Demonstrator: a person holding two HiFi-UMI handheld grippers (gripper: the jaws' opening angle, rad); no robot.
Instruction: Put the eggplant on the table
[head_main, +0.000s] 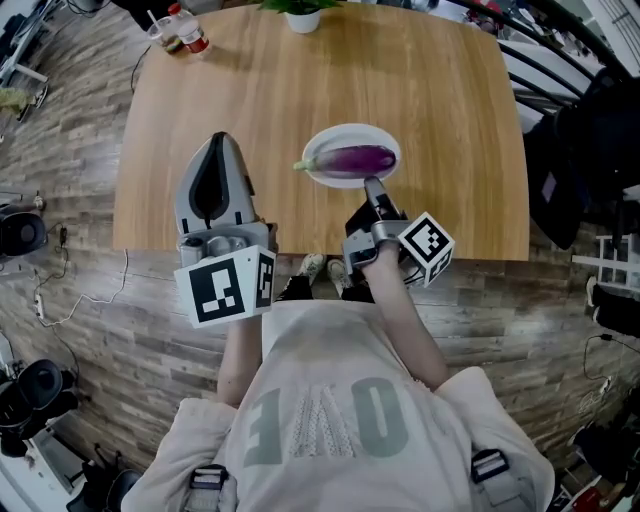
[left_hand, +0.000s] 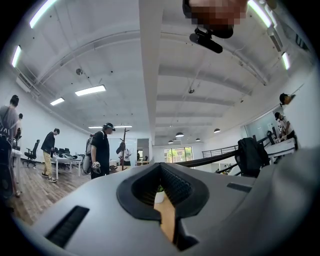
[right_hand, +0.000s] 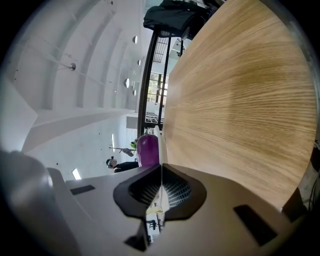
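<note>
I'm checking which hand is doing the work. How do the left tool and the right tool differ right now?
The right tool is shut on the near rim of the white plate holding the eggplant; the left tool has its jaws slightly apart, empty. The right tool is rolled onto its side; the left tool sits level. Both point out over the wooden table.

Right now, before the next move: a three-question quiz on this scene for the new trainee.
1. True or false: the eggplant lies on the bare table.
2. What are the right gripper's fingers shut on? A) the eggplant B) the plate rim C) nothing
3. Fill in: a white ____ stands at the table's far edge.

Key: 1 false, it lies on the plate. 2 B. 3 pot.
</note>
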